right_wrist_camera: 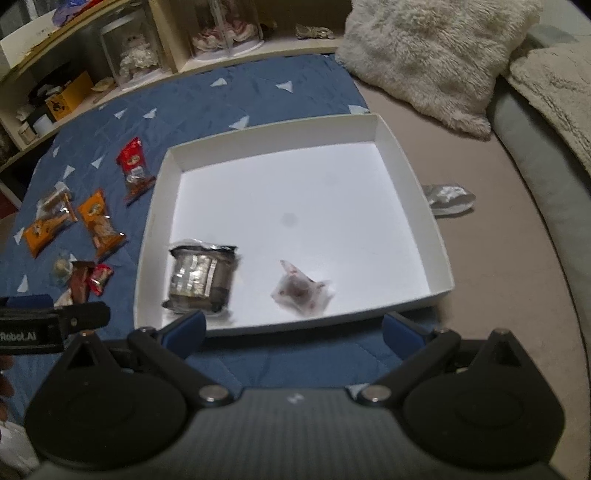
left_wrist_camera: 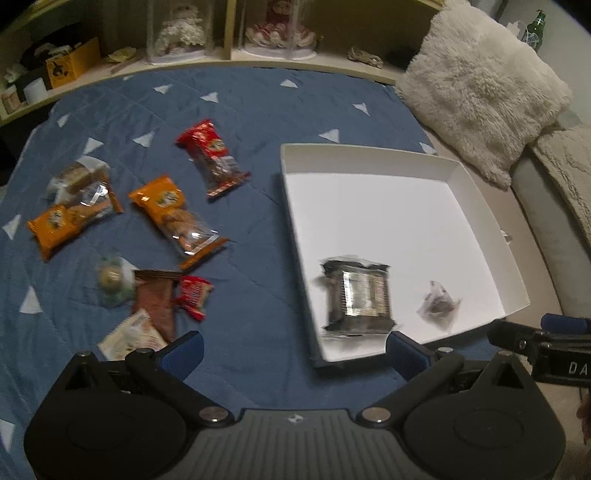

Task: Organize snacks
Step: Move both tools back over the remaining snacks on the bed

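A white shallow box (left_wrist_camera: 291,206) (right_wrist_camera: 162,206) lies on a blue quilt. In it lie a dark silver-wrapped snack pack (left_wrist_camera: 356,295) (right_wrist_camera: 201,277) and a small clear-wrapped candy (left_wrist_camera: 437,304) (right_wrist_camera: 299,288). Left of the box on the quilt lie a red pack (left_wrist_camera: 212,158) (right_wrist_camera: 135,170), orange packs (left_wrist_camera: 177,218) (right_wrist_camera: 99,221), and several small snacks (left_wrist_camera: 155,299) (right_wrist_camera: 83,278). My left gripper (left_wrist_camera: 293,350) is open and empty, just short of the box's near corner. My right gripper (right_wrist_camera: 293,328) is open and empty at the box's near rim.
A fluffy cream cushion (left_wrist_camera: 480,88) (right_wrist_camera: 432,55) lies beyond the box. A silver wrapper (right_wrist_camera: 448,199) lies right of the box. Low shelves (left_wrist_camera: 229,55) with dolls and a yellow box (left_wrist_camera: 72,64) line the far edge. A green bottle (left_wrist_camera: 535,27) stands at the far right.
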`<state>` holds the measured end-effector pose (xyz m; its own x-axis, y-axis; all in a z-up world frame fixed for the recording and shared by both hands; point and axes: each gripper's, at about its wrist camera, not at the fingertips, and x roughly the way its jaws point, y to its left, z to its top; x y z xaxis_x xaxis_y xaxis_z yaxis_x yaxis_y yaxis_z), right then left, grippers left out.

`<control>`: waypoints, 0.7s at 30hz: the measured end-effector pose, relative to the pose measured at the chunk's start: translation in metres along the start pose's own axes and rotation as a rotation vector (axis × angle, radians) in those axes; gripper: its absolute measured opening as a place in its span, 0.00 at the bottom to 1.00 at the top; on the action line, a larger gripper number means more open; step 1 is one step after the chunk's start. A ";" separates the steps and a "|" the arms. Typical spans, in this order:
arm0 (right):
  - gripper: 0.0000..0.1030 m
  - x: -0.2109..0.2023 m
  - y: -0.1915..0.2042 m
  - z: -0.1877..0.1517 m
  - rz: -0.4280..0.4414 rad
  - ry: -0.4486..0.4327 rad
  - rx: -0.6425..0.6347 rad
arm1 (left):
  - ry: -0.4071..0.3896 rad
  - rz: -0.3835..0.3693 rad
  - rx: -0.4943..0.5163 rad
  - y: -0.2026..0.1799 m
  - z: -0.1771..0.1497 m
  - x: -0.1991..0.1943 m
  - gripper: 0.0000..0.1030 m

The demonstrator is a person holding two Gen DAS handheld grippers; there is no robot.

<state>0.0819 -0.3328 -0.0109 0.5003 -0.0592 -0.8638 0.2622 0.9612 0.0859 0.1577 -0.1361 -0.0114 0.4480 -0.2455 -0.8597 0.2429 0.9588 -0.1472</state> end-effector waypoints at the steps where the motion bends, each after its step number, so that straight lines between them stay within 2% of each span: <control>1: 1.00 0.001 0.003 0.001 0.003 -0.003 -0.001 | -0.003 0.006 0.003 0.004 0.001 -0.002 1.00; 11: 1.00 0.016 0.055 0.009 0.044 -0.033 -0.044 | -0.033 0.103 -0.030 0.069 0.008 -0.013 1.00; 21: 1.00 0.040 0.114 0.015 0.139 -0.057 -0.092 | -0.027 0.177 -0.110 0.139 0.003 -0.003 1.00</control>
<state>0.1444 -0.2297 -0.0279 0.5729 0.0634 -0.8171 0.1116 0.9817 0.1544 0.1925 -0.0026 -0.0275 0.4989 -0.0744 -0.8635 0.0640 0.9967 -0.0489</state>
